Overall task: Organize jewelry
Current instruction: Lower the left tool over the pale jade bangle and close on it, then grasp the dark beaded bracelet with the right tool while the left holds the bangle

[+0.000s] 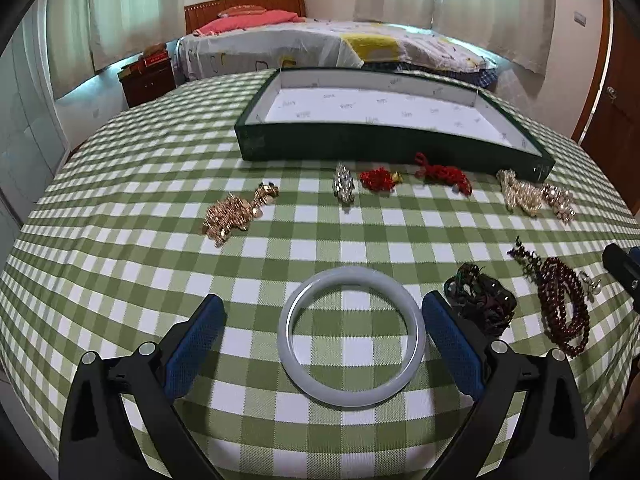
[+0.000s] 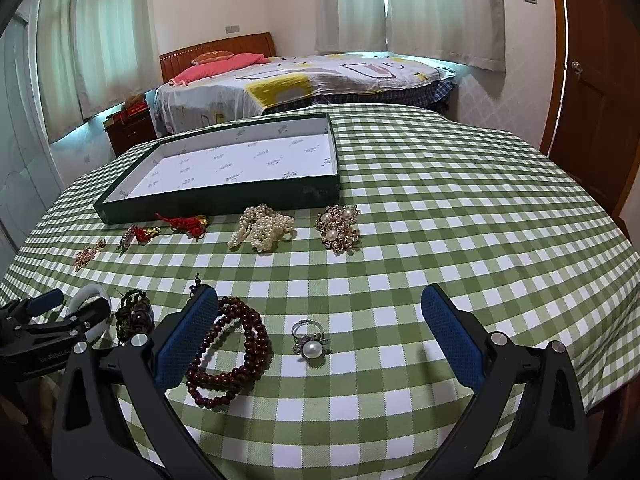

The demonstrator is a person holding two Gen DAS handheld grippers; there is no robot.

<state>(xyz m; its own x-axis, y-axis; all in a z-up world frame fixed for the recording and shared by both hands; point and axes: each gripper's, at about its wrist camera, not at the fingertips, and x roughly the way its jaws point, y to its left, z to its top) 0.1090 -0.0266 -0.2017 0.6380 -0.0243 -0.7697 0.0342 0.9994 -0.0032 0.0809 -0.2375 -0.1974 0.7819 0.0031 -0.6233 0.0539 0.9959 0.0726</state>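
A pale jade bangle [image 1: 351, 335] lies flat on the checked cloth between the open fingers of my left gripper [image 1: 322, 308]. My right gripper [image 2: 320, 300] is open above a pearl ring [image 2: 310, 343], with a dark red bead bracelet [image 2: 236, 350] by its left finger. A shallow dark green tray [image 1: 384, 148] with a white lining stands empty at the back; it also shows in the right wrist view [image 2: 216, 202]. In front of it lie gold jewelry [image 1: 236, 212], a rhinestone piece [image 1: 344, 188], red knots [image 1: 440, 174], pearls [image 2: 262, 226] and a pearl brooch [image 2: 338, 224].
A dark cord bracelet [image 1: 480, 300] lies right of the bangle. The left gripper's body [image 2: 48, 328] shows at the left edge of the right wrist view. A bed [image 2: 300, 80] and a wooden door [image 2: 592, 100] stand beyond the round table.
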